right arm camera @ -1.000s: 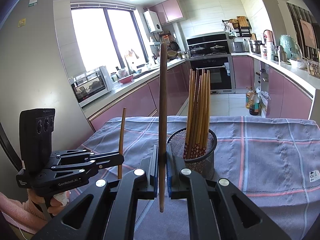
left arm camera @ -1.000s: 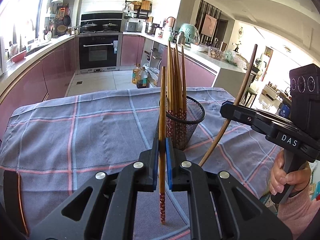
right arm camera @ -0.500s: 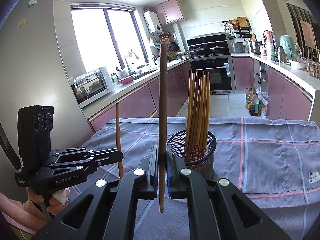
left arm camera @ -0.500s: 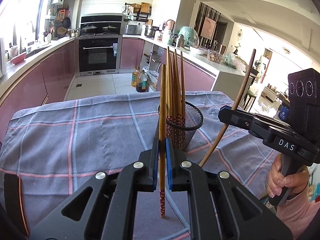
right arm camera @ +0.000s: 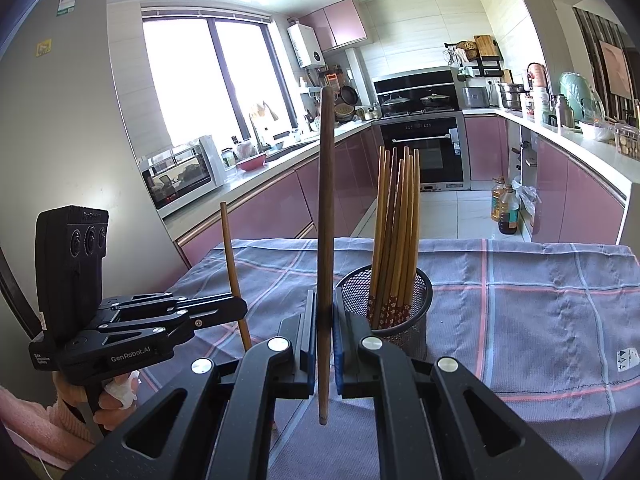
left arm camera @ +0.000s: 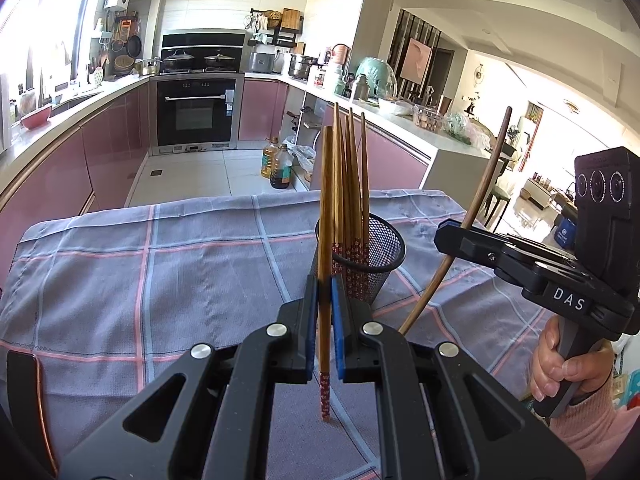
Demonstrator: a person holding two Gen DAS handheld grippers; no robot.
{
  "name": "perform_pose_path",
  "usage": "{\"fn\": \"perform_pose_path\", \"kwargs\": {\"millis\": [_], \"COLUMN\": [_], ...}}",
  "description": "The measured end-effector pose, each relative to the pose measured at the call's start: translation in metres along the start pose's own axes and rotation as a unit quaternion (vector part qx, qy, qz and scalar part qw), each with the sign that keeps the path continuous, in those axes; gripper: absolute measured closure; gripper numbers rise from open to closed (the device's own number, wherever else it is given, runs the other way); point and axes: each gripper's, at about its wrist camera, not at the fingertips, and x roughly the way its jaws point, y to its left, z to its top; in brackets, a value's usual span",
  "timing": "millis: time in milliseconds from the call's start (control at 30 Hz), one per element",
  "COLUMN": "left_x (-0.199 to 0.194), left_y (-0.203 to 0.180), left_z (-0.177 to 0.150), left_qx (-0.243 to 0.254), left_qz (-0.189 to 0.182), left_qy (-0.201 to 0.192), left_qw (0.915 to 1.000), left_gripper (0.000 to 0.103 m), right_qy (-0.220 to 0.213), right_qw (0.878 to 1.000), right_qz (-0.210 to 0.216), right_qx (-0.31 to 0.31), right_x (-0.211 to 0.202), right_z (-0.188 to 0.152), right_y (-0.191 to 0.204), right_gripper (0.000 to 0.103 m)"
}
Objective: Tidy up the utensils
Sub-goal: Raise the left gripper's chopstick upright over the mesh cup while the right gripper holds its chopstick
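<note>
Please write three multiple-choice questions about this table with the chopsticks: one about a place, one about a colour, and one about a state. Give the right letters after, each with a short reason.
1. Where does the bundle of chopsticks stand?
A. flat on the cloth
B. in the black mesh holder
C. on the kitchen counter

2. What colour are the pads of the right tool?
A. blue
B. yellow
C. white

3. In what state is the left tool?
A. open and empty
B. open around the holder
C. shut on one chopstick

Answers:
1 B: the bundle of chopsticks stands upright in the black mesh holder, which sits on the checked cloth.
2 A: the right tool has blue pads pressing on a dark chopstick.
3 C: the left tool is closed on a light chopstick with a red patterned end, held nearly upright.
</note>
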Motion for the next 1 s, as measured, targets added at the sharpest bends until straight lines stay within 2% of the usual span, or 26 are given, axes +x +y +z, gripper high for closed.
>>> {"fn": "perform_pose_path", "kwargs": {"millis": [1000], "left_x": [-0.0012], "left_y": [0.0025], "left_z": [0.0094], "left_qx": [0.000], "left_qz": [-0.005], "left_qy": [-0.010], "left_qw": [0.9999], "left_gripper": [0.095], "right_qy": [-0.006], "right_qw": [1.000], "right_qz": [0.001], "right_qx": [-0.005], "right_x": [0.0016], "right_z": [0.0059], "right_y": [0.0031], "right_gripper": [0.097]}}
